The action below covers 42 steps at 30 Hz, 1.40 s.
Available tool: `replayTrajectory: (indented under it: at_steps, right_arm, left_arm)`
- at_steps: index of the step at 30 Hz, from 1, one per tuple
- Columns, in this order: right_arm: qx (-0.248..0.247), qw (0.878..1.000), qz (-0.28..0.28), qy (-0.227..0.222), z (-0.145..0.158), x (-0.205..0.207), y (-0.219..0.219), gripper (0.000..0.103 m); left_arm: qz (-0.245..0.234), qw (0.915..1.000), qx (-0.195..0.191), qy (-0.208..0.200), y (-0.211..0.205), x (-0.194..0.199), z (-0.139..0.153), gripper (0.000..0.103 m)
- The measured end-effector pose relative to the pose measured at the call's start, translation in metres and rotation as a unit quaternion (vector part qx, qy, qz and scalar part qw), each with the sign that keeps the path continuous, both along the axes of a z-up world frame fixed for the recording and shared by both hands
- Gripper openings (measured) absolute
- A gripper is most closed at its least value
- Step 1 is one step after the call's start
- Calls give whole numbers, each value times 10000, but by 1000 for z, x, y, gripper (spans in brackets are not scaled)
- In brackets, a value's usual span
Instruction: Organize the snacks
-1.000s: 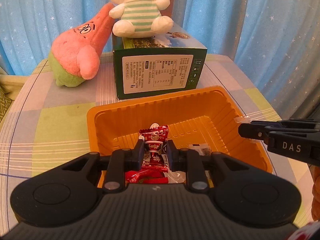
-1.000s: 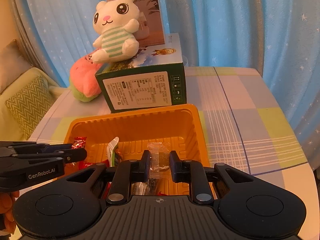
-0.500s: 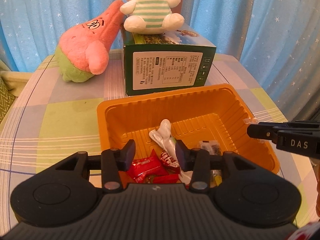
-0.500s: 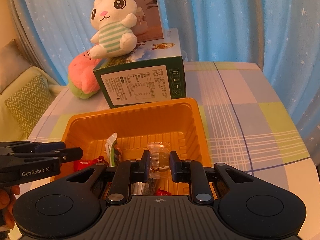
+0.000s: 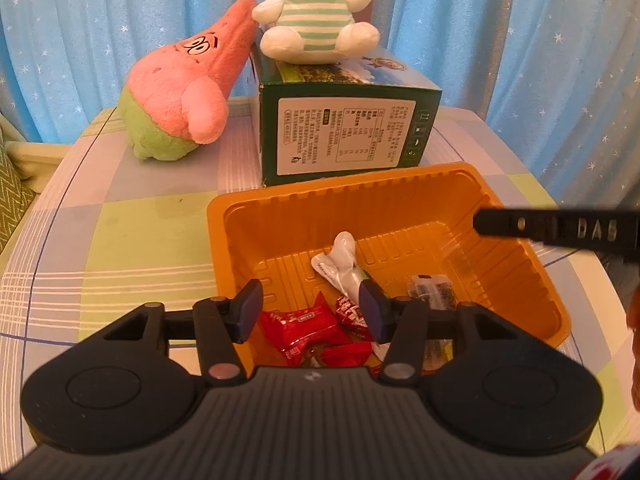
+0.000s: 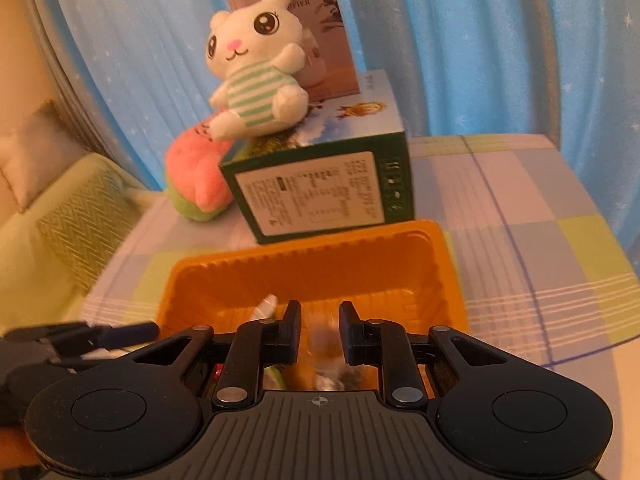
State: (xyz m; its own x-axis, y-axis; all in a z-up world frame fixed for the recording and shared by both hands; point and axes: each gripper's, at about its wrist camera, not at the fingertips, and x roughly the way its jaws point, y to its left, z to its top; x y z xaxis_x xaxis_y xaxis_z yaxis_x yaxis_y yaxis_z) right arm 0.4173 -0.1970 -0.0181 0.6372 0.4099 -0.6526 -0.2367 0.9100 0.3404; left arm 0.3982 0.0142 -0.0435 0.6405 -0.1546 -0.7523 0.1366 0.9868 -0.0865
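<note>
An orange plastic tray (image 5: 360, 188) stands on the checked tablecloth. In it lie red candies (image 5: 300, 326), a white packet (image 5: 340, 264) and a clear-wrapped snack (image 5: 430, 290). My left gripper (image 5: 312, 310) hangs over the tray's near end; its jaws are opening and grip nothing, with the red candies lying below them. My right gripper (image 6: 320, 330) is shut on a small clear-wrapped snack (image 6: 322, 338) above the tray (image 6: 304, 260). In the left wrist view it reaches in over the tray's right rim as the right gripper (image 5: 484, 222). The left gripper (image 6: 148, 330) shows at the right wrist view's left edge.
A green carton (image 5: 344, 136) stands right behind the tray, with a white bunny plush (image 5: 316, 20) on top. A pink star plush (image 5: 188, 96) leans against the carton's left side. Blue curtains hang behind the table. A green sofa cushion (image 6: 80, 216) lies off the table's left.
My left gripper let go of the red candy, which dropped into the tray, and its jaws spread apart. My right gripper kept its clear snack and tilted a little over the tray.
</note>
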Motion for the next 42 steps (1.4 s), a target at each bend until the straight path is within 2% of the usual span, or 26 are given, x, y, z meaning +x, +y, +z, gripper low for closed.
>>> replayTrajectory:
  at_steps: [1, 2, 4, 13, 20, 29, 34, 42]
  right_arm:
    - [14, 10000, -71, -11, 0, 1, -1, 24]
    - [4, 9999, -145, -30, 0, 1, -2, 44]
    - [68, 9997, -245, -74, 1, 0, -5, 67]
    - [-120, 9995, -277, -92, 3, -12, -10, 68]
    - [-336, 9989, -209, -237, 20, -33, -8, 68]
    - [-470, 9985, -223, -193, 41, -80, -14, 68]
    - [-494, 9982, -295, -154, 54, -116, -21, 68]
    - [-469, 9981, -354, -207, 73, -183, -31, 68]
  left_arm:
    - [-5, 10000, 1, 7, 1, -1, -1, 54]
    - [-3, 10000, 1, 14, 1, -2, -3, 57]
    - [3, 10000, 3, 18, 3, -4, -5, 62]
    - [95, 9998, 35, -185, 4, -17, 1, 84]
    - [106, 9997, -91, -197, 3, -39, 15, 95]
    - [298, 9989, -143, -319, 0, -85, 42, 102]
    - [375, 9985, -215, -342, -2, -119, 60, 102]
    - [488, 9978, -129, -424, -15, -182, 83, 102]
